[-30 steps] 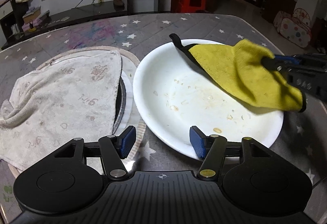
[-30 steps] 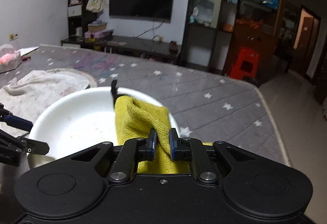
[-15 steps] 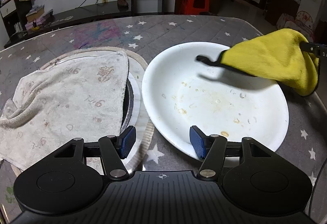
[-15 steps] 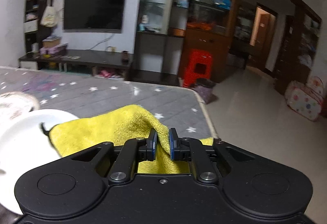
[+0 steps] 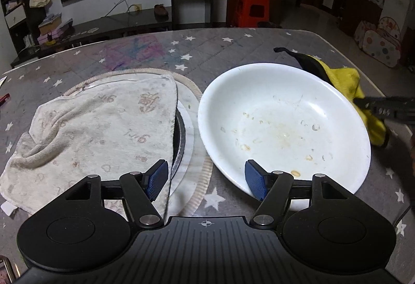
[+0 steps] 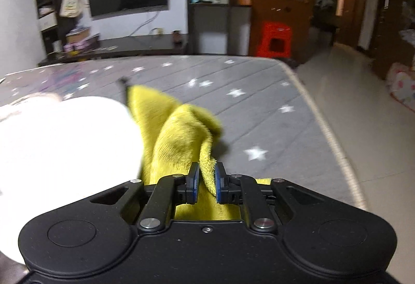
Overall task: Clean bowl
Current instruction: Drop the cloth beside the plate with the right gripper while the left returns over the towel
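A wide white bowl [image 5: 285, 92] with dried food specks sits on the grey star-patterned table. My left gripper [image 5: 205, 180] hovers at the bowl's near left rim. Its jaws are opening, and its blue pads [image 5: 255, 183] do not press on anything. One pad is over the rim, the other over the towel. My right gripper [image 6: 206, 180] is shut on a yellow cloth [image 6: 179, 133], low beside the bowl's [image 6: 64, 141] right edge. In the left wrist view the cloth [image 5: 345, 79] drapes behind the bowl's right rim, with the right gripper [image 5: 384, 110] dark at the frame edge.
A stained beige towel [image 5: 98, 128] lies over a round mat with a dark metal ring [image 5: 181, 136], left of the bowl. The table's right edge [image 6: 337, 149] drops to the floor close to the cloth. A red stool [image 5: 253, 9] stands beyond the table.
The right gripper carried the yellow cloth from over the bowl out to the right and lowered it beside the rim. The left jaws spread a little wider; the left hand hardly moved.
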Motion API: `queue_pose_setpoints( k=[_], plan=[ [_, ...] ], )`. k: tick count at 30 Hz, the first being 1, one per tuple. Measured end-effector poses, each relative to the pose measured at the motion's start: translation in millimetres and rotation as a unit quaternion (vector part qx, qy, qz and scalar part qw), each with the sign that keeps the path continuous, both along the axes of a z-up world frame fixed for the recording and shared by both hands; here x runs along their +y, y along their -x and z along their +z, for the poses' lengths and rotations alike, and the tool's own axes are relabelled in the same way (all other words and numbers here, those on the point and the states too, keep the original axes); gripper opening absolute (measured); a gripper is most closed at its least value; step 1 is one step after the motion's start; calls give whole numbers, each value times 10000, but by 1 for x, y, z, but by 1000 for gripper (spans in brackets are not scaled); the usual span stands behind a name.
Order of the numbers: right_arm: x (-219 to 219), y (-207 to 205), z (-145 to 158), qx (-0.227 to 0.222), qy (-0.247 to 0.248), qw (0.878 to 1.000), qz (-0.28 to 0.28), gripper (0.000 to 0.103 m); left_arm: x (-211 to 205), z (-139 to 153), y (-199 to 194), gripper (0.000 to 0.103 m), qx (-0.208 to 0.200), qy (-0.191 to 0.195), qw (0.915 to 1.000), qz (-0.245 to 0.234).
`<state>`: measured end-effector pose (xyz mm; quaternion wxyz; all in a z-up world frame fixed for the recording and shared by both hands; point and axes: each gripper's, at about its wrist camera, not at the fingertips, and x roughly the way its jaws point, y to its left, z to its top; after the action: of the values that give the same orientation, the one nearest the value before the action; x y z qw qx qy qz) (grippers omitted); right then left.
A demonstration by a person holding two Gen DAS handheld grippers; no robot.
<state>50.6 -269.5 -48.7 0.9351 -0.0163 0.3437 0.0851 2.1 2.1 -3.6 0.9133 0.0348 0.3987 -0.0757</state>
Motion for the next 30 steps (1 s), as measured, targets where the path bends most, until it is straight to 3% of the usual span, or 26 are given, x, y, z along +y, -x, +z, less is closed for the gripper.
queue_pose_setpoints(
  k=[5, 8, 13, 19, 25, 30],
  plan=[
    [2, 0, 7, 94, -220, 9995, 203, 16, 3, -1, 1, 70, -17, 48, 10000, 19],
    [-3, 4, 11, 55, -179, 9997, 180, 25, 6, -1, 4, 70, -100, 57, 9999, 4],
    [-9, 19, 20, -92, -170, 9997, 137, 51, 14, -2, 9, 71, -292, 0, 9993, 216],
    [-21, 38, 24, -290, -198, 9994, -31, 67, 36, -2, 11, 76, -601, -124, 9952, 761],
    [-47, 54, 14, -265, -134, 9982, -514, 78, 63, -8, 5, 79, -758, -291, 9889, 1245],
    [-63, 54, -5, -67, -152, 9962, -852, 78, 80, -23, -5, 80, -769, -459, 9853, 1452]
  ],
)
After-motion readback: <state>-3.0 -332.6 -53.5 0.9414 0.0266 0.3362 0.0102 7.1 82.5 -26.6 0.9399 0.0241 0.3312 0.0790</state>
